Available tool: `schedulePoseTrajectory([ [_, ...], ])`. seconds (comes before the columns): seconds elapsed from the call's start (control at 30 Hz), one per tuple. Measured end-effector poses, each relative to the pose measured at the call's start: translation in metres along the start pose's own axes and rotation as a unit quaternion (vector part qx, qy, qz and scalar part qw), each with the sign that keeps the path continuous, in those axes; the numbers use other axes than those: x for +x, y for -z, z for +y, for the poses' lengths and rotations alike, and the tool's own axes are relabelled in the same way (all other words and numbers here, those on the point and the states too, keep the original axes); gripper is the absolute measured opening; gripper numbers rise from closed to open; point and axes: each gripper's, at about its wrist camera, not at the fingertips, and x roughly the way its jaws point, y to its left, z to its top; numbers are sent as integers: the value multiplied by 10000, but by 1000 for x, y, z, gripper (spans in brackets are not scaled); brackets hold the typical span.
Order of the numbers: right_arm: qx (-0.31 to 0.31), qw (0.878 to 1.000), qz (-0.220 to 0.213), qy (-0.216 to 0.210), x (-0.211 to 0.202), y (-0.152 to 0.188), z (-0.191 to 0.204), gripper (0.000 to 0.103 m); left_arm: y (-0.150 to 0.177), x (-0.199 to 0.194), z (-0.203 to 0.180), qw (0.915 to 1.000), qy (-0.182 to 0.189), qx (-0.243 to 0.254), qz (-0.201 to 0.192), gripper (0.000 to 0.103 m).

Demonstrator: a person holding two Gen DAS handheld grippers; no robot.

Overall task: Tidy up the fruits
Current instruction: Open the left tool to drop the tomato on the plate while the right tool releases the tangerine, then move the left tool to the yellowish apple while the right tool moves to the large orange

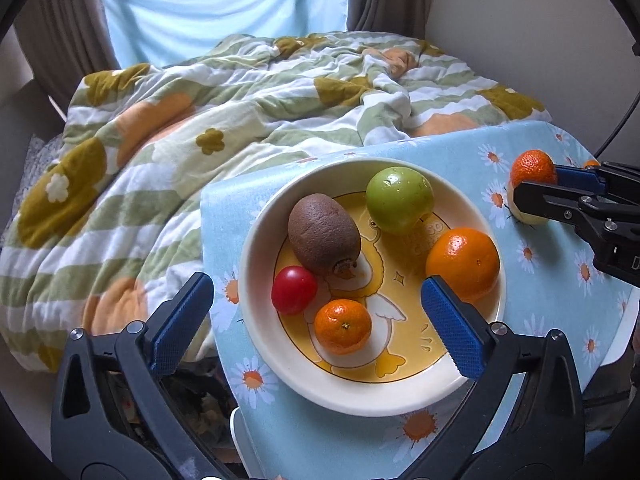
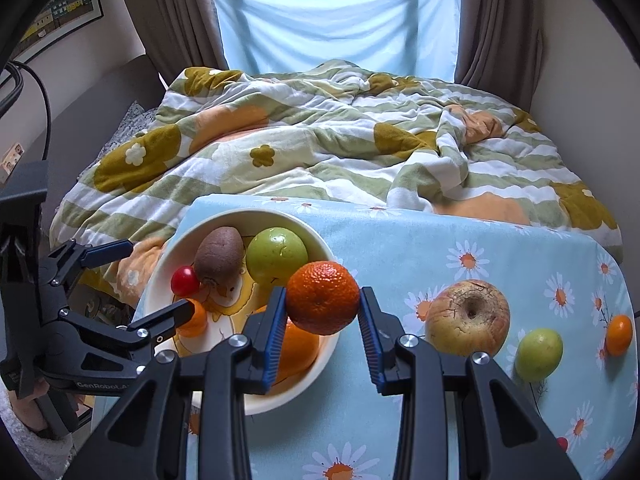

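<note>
- Fruit sits in two groups: some in the cream bowl (image 1: 256,240) with the yellow duck print, some loose on the daisy-patterned blue cloth (image 2: 420,240).
- Your left gripper (image 1: 316,320) hangs over the near side of the bowl with its jaws spread wide and nothing pressed between the blue pads; the small mandarin (image 1: 343,326) lies in the bowl between them, untouched.
- Also in the bowl: a brown kiwi (image 1: 323,233), a green apple (image 1: 399,199), a large orange (image 1: 463,264) and a small red tomato (image 1: 294,289) just beside the kiwi.
- Your right gripper (image 2: 323,308) is clamped on a tangerine (image 2: 322,297), held in the air above the bowl's right rim.
- Loose on the cloth to the right of that gripper: a wrinkled yellowish apple (image 2: 467,318), a small green fruit (image 2: 538,354) and a small orange fruit (image 2: 619,334) near the cloth's right edge.
- A rumpled flower-print blanket (image 2: 320,152) covers the bed behind the cloth.
</note>
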Motion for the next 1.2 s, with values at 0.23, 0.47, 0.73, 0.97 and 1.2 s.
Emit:
schedulePoseTrajectory([
  [0.23, -421, 9989, 49, -197, 1, -8, 2, 33, 10, -18, -11, 9999, -100, 37, 113, 103],
  [0.47, -762, 9965, 190, -287, 19, -13, 4, 33, 21, -28, -14, 9997, -187, -53, 151, 103],
  [0.73, -857, 9950, 316, -414, 43, -15, 3, 33, 26, -31, -13, 9990, -319, -268, 170, 103],
  [0.97, -869, 9929, 482, -651, 54, -16, 2, 33, 32, -28, -11, 9986, -262, -418, 174, 103],
  [1.2, -722, 9942, 182, -771, 45, -15, 1, 103, 33, -33, -17, 9986, -299, -395, 179, 103],
])
